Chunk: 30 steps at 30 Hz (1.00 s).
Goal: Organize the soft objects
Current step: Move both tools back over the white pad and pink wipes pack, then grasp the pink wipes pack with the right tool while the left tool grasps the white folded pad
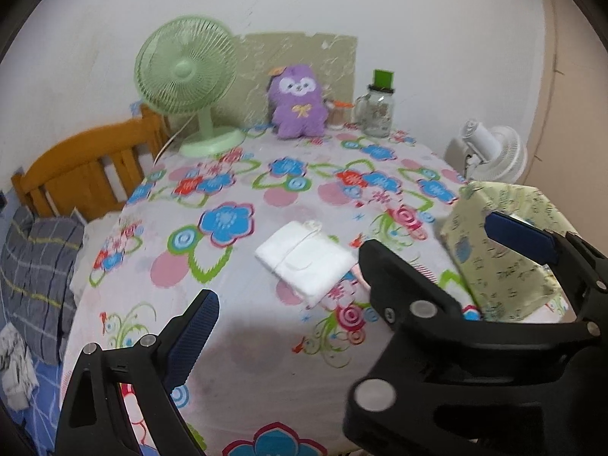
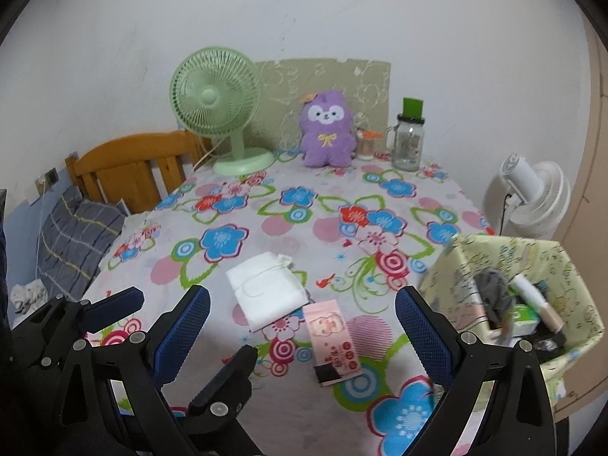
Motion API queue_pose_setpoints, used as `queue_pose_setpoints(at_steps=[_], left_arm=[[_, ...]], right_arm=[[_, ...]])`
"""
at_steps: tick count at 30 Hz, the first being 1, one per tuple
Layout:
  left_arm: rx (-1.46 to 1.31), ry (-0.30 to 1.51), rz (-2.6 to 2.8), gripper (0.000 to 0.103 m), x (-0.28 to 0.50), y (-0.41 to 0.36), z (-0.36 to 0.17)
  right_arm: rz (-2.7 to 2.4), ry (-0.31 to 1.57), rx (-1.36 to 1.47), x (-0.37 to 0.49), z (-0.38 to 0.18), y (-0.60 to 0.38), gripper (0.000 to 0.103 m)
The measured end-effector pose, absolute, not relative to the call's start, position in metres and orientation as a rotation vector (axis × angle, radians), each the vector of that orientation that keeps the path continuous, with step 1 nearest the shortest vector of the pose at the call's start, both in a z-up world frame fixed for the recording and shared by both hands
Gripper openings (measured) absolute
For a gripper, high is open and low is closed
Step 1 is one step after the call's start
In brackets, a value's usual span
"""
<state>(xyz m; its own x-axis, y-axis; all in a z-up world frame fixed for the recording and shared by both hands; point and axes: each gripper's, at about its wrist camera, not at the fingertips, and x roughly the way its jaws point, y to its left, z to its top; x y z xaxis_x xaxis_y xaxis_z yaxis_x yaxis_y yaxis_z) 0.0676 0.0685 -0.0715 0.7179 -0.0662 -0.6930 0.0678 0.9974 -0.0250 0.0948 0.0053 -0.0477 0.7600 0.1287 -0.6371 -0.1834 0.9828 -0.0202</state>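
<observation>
Nearest the right wrist camera, the right claw (image 2: pixel 302 326) hangs with its blue-padded fingers (image 2: pixel 182 326) wide apart, gripping nothing, above the flower-patterned desk (image 2: pixel 266 228). Between those fingers lies a pink packet (image 2: pixel 334 342), and at about 11 o'clock from it a folded white cloth (image 2: pixel 266 290) lies flat, its near corner just beside the packet. The left claw (image 1: pixel 380 262) is likewise spread and empty, the same cloth (image 1: pixel 307 258) between its fingers. At 3 o'clock stands a pale green fabric bin (image 2: pixel 532 266) holding a grey soft thing and other items. At 12 o'clock, against the wall, sits a purple plush toy (image 2: pixel 328 133), between a green fan (image 2: pixel 216 98) and a glass jar (image 2: pixel 409 142).
</observation>
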Motion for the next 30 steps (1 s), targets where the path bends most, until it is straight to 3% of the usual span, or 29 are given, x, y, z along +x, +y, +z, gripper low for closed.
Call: queue_pose_setpoints(at_steps=[13,23,30], left_arm=[[-0.042,0.888,-0.058,0.096,0.093,0.084,-0.119],[-0.036,0.945,-0.055,0.096,0.109,0.08,-0.141],[-0.021,0.966,-0.05,0.096,0.114,0.075,-0.147]], right_arm=[[0.176,0.801,-0.082,0.124,-0.094,0.01,0.096],[0.148,0.9,-0.046,0.145,-0.124,-0.003,0.084],[0.144,0.959,-0.037,0.152,-0.135,-0.008,0.068]])
